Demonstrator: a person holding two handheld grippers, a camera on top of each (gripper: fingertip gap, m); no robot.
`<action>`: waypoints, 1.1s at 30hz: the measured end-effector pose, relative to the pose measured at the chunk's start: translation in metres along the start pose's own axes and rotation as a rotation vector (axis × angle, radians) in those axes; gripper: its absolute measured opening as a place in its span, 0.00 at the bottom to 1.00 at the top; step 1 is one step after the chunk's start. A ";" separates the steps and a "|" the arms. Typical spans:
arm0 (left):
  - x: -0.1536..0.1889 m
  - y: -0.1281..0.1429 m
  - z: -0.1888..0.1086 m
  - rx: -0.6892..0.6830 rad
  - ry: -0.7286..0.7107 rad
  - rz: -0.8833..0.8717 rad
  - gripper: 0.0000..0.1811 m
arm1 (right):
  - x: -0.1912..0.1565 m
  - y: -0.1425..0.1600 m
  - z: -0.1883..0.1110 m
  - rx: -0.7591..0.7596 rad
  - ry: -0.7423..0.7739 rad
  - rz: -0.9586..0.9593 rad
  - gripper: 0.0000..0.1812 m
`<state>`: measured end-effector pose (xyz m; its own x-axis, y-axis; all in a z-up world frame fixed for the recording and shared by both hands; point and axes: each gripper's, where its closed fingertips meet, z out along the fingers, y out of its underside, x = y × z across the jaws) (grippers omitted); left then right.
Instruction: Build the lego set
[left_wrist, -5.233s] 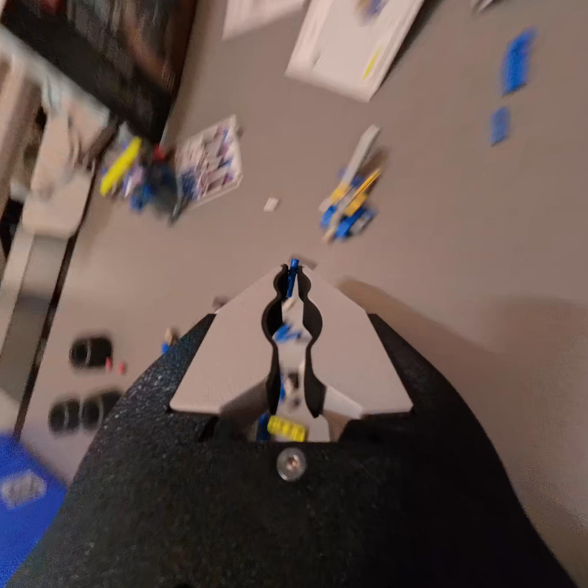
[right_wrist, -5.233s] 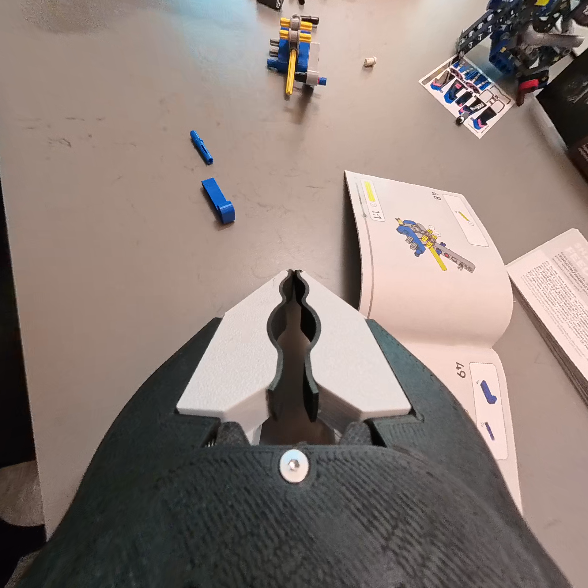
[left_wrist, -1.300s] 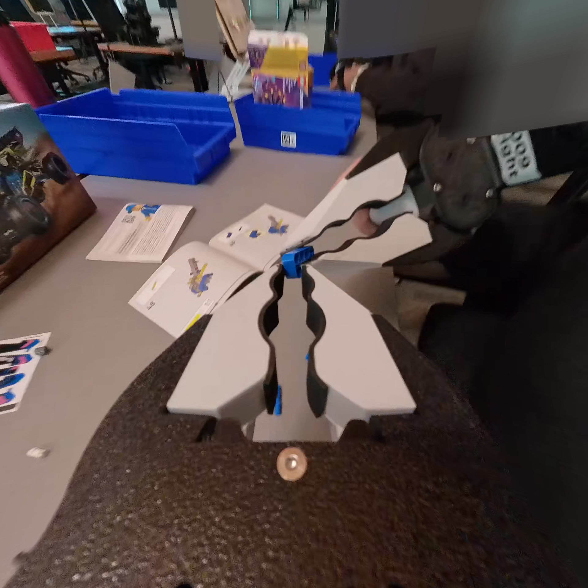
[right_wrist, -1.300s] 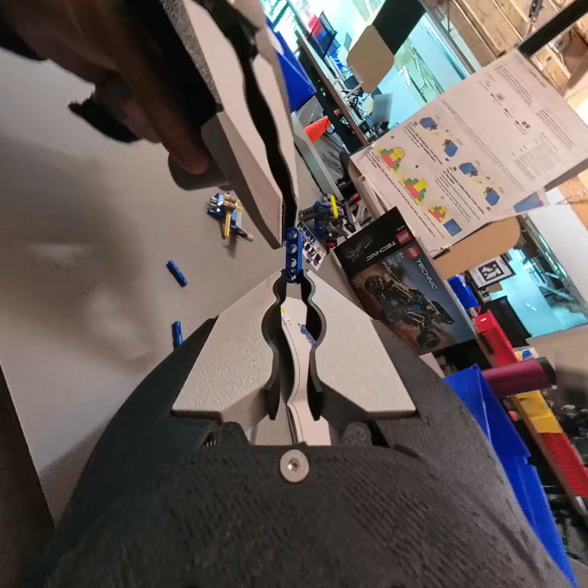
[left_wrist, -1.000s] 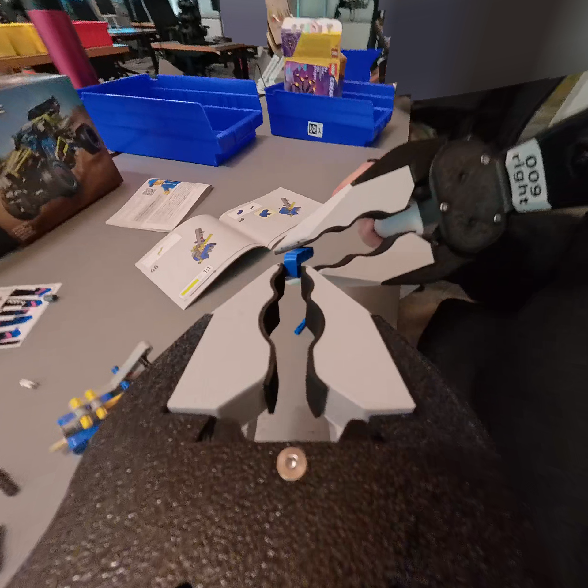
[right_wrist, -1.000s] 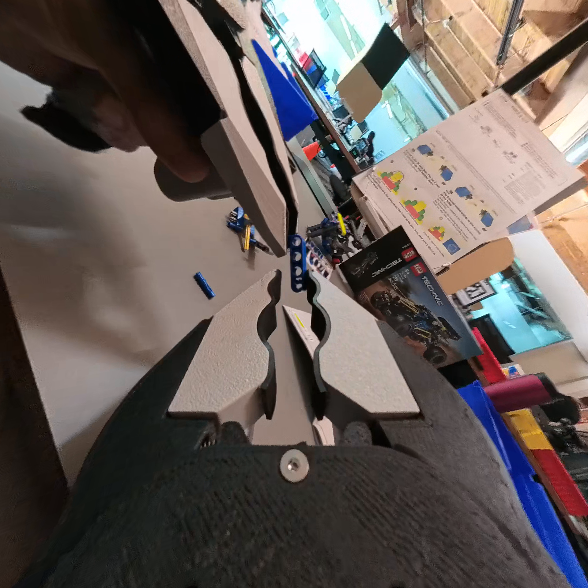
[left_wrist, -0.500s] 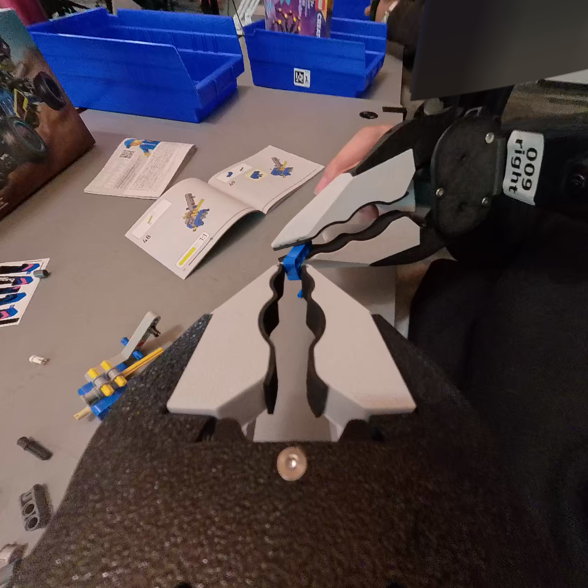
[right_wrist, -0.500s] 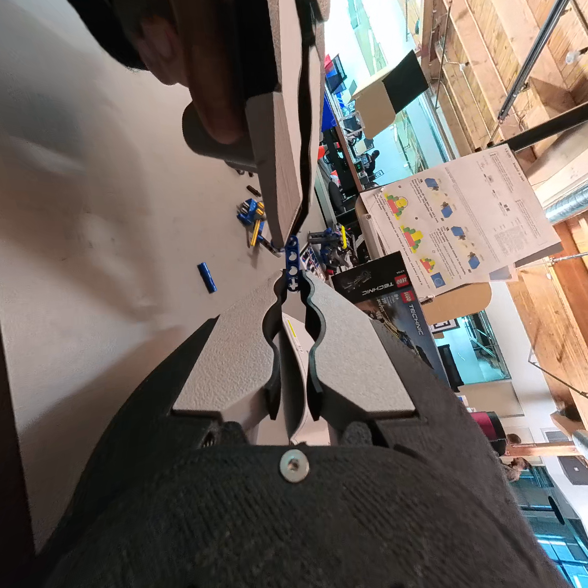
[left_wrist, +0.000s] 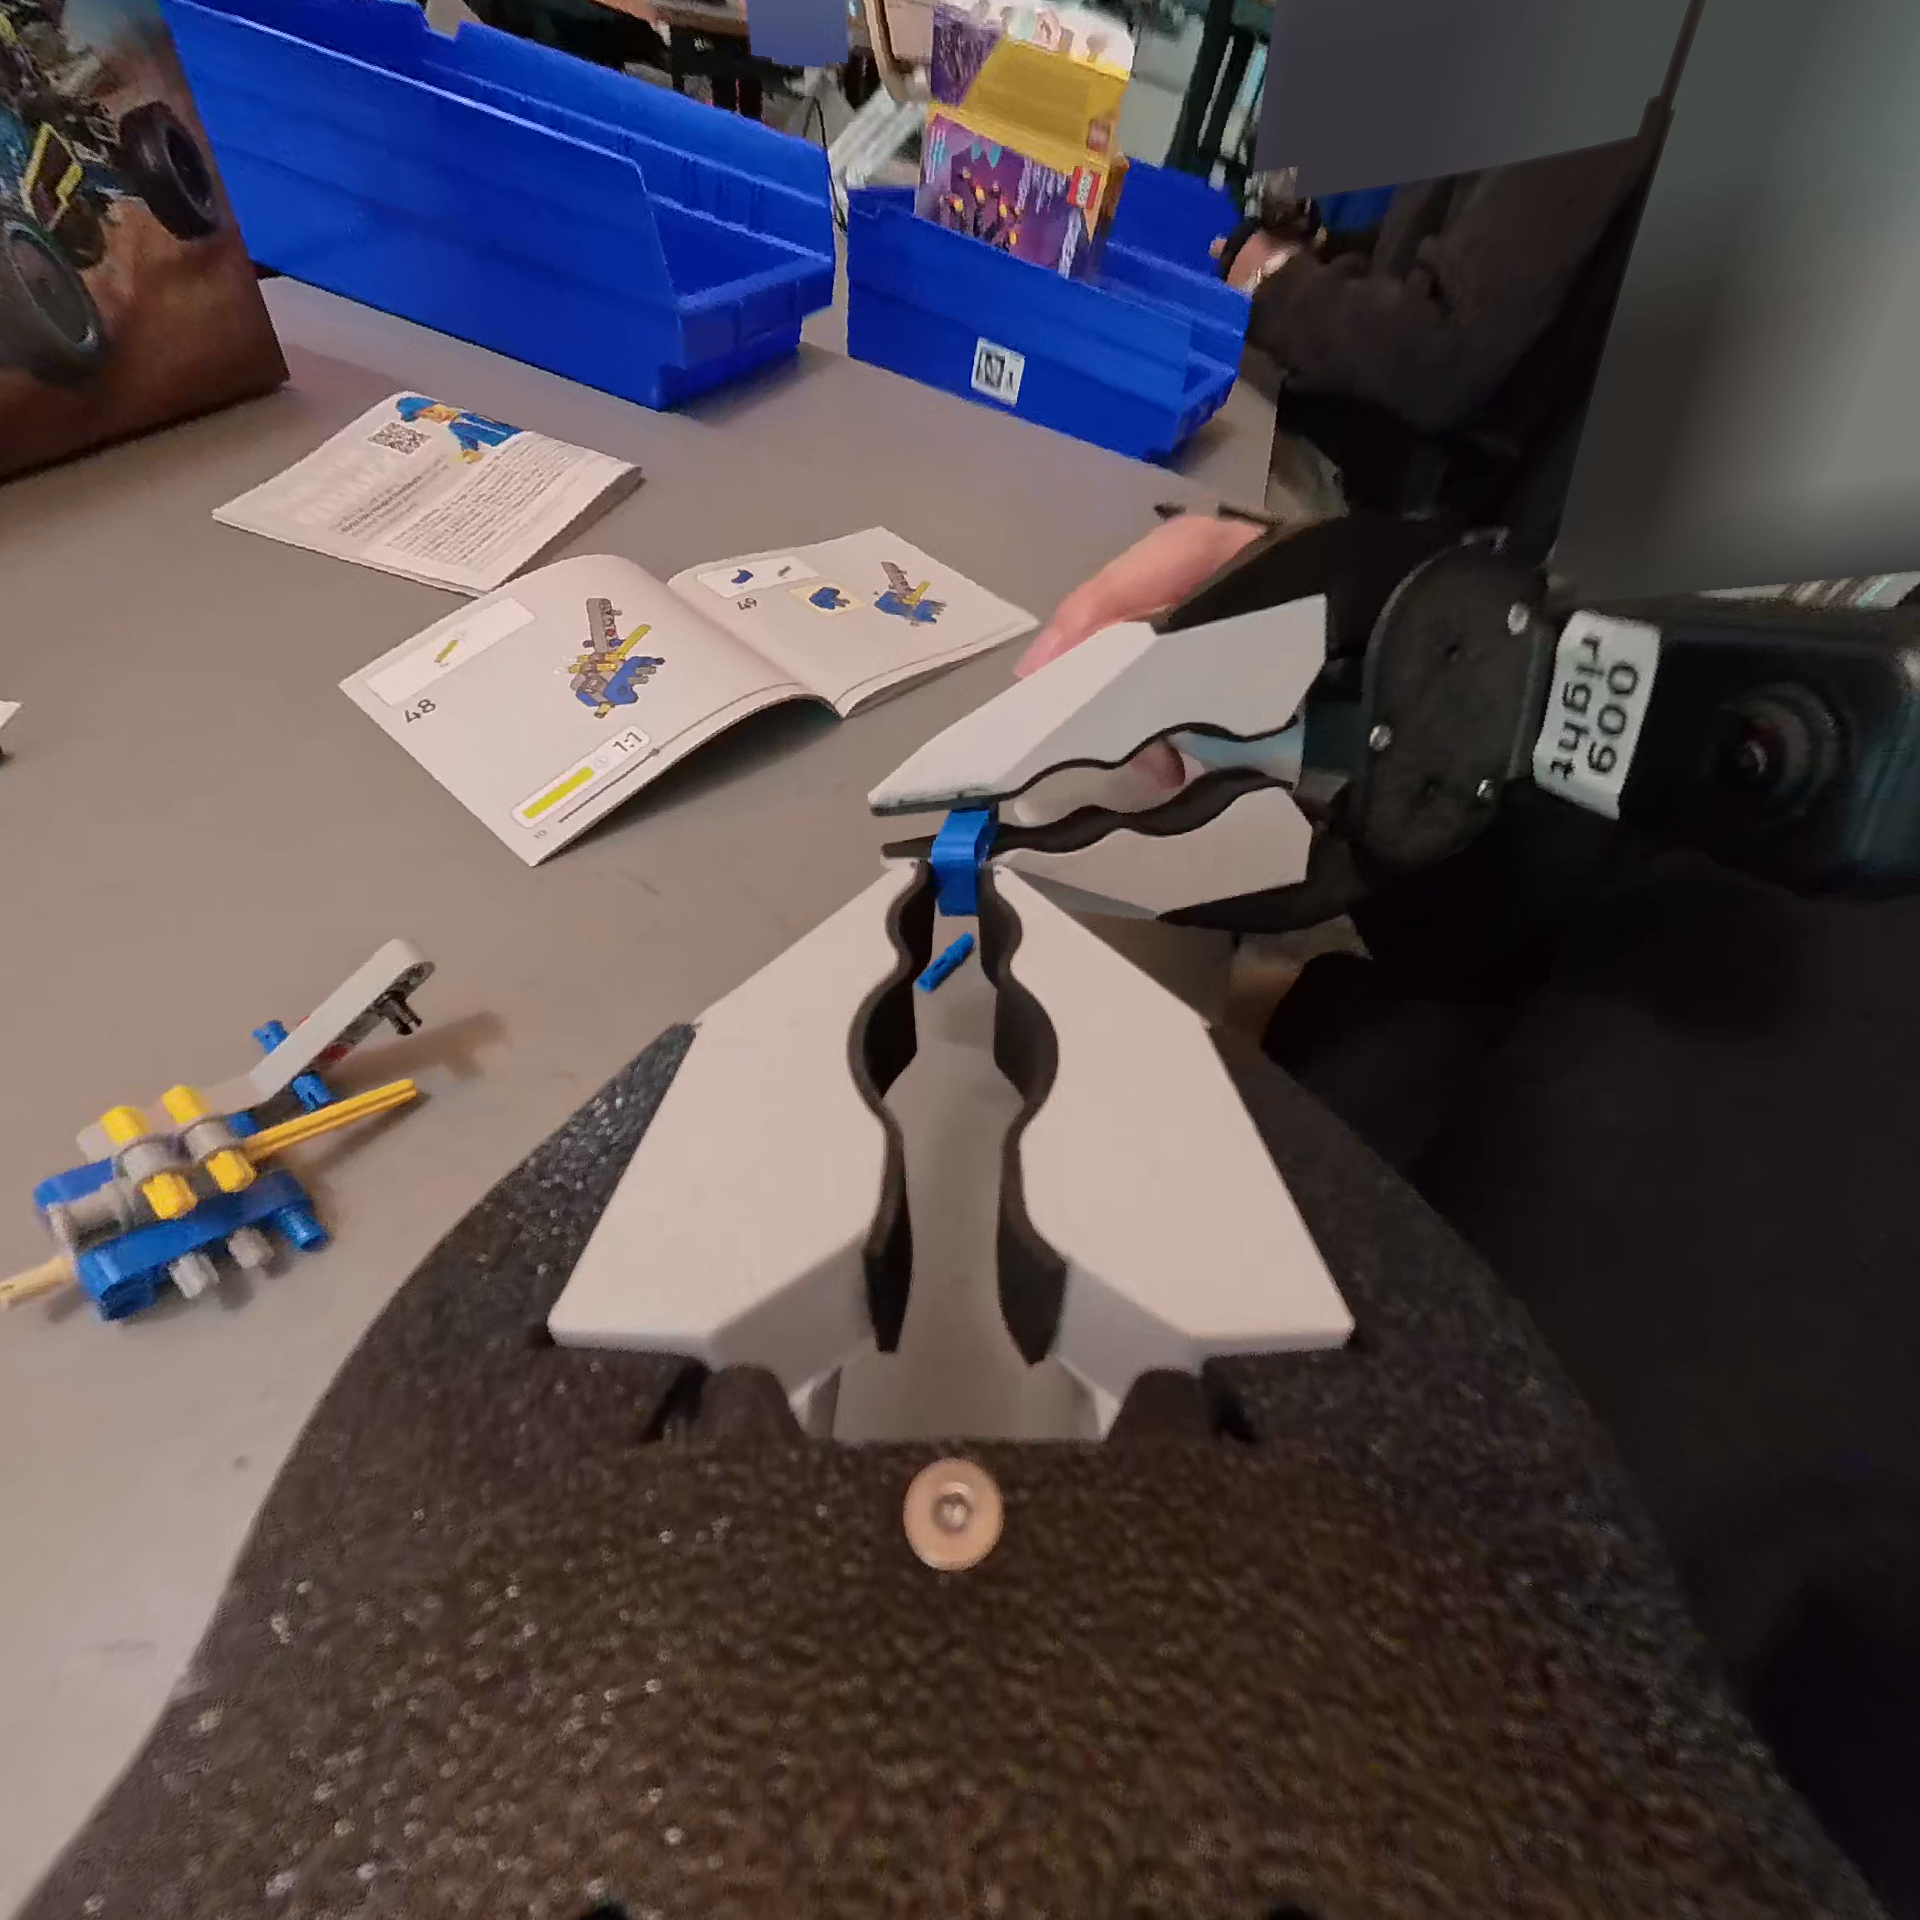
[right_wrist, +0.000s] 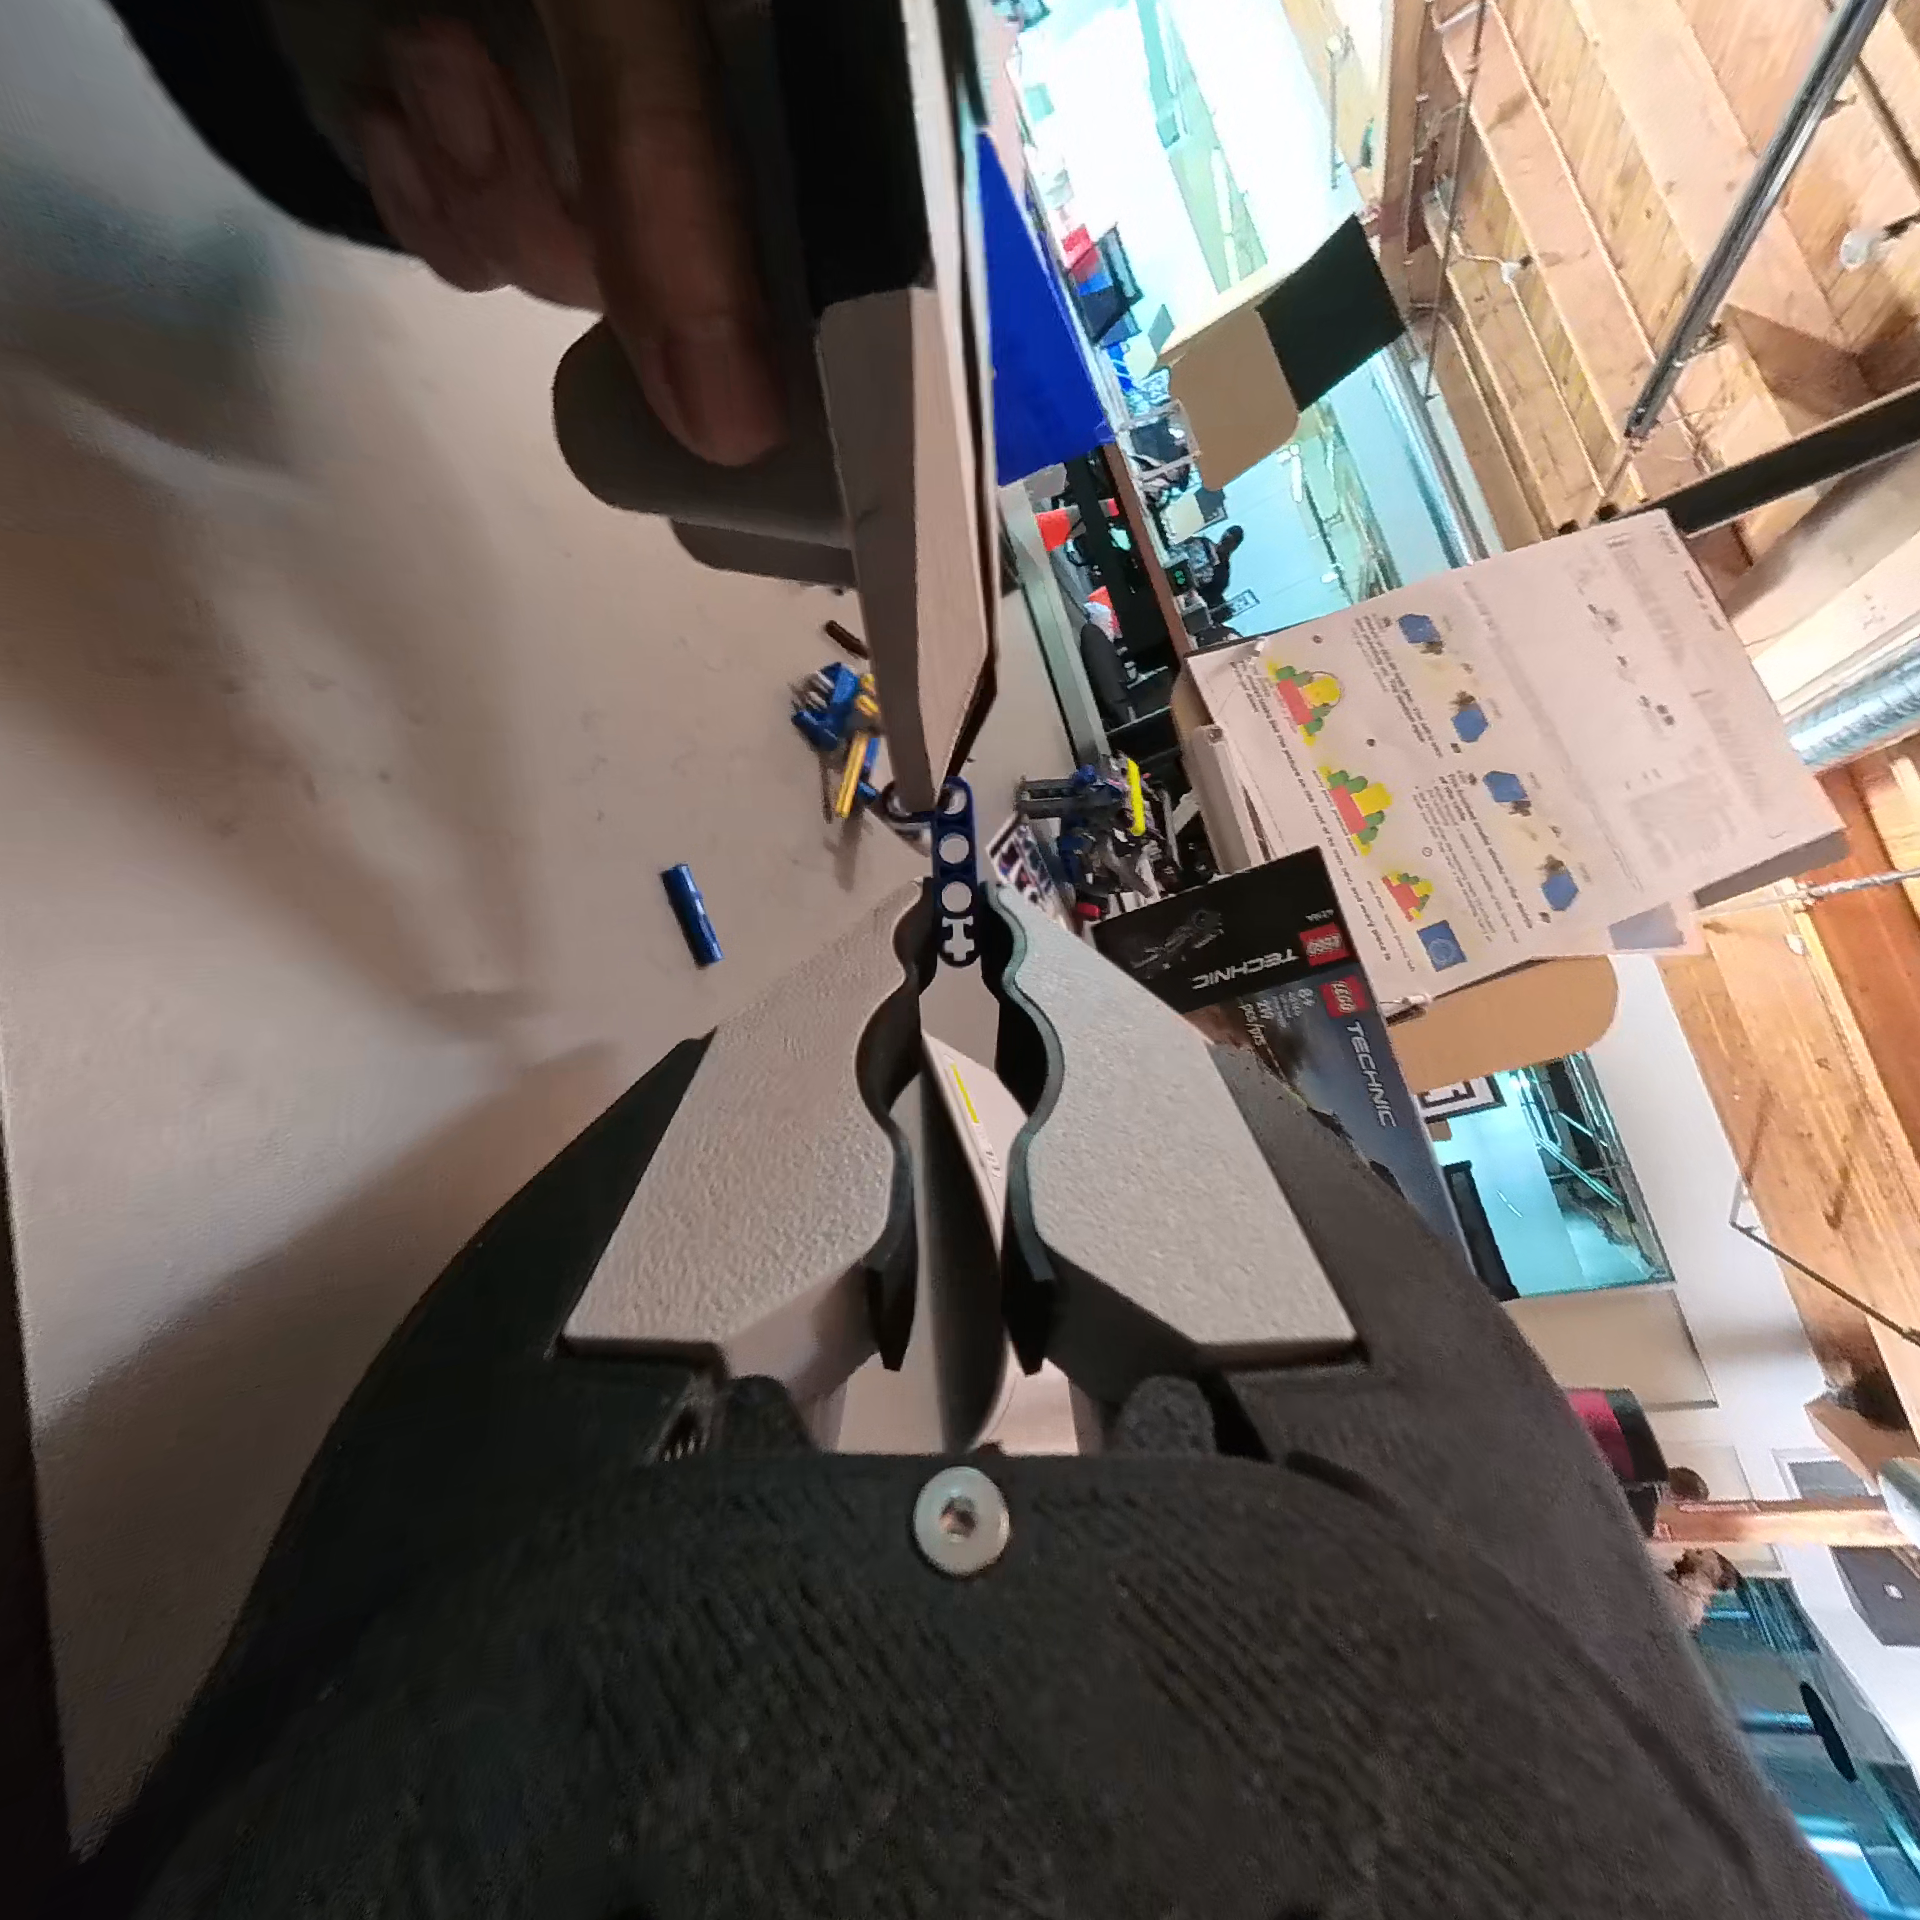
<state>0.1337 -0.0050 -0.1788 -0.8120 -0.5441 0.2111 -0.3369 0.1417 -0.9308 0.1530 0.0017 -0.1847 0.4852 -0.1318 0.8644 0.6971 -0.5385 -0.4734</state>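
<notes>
A small blue beam with holes (left_wrist: 961, 854) is held in the air above the grey table (left_wrist: 312, 914). My left gripper (left_wrist: 951, 883) is shut on one end of it. My right gripper (left_wrist: 935, 821) comes in from the right and is shut on the other end. In the right wrist view my right gripper (right_wrist: 956, 920) clamps the cross-hole end of the blue beam (right_wrist: 954, 868), and the left gripper (right_wrist: 935, 800) reaches down from above onto its top end. A loose blue pin (left_wrist: 945, 961) lies on the table below; it also shows in the right wrist view (right_wrist: 691, 914).
A blue, yellow and grey sub-assembly (left_wrist: 177, 1184) lies at the left. An open instruction booklet (left_wrist: 623, 675) and a leaflet (left_wrist: 426, 488) lie behind it. Two blue bins (left_wrist: 499, 197) stand at the back. The set's box (right_wrist: 1278, 977) and a partly built model (right_wrist: 1081, 821) stand farther off. Only a small space, under 4 cm, lies between the two pairs of fingers.
A second ago my right gripper was open beside the beam; it has since shut on it. Both grippers now hold the beam and have tilted a little.
</notes>
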 end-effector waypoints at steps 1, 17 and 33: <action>0.000 0.002 -0.001 -0.024 0.002 0.017 0.03 | -0.002 -0.001 0.001 0.004 -0.007 -0.011 0.03; 0.004 0.014 -0.014 -0.122 0.027 0.203 0.04 | -0.011 -0.014 0.004 0.052 -0.062 -0.169 0.03; -0.005 0.016 -0.022 -0.153 0.087 0.222 0.03 | -0.016 -0.019 0.012 0.097 -0.186 -0.013 0.04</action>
<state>0.1224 0.0183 -0.1881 -0.9097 -0.4134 0.0383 -0.2089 0.3762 -0.9027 0.1383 0.0244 -0.1914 0.5586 0.0356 0.8287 0.7471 -0.4557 -0.4840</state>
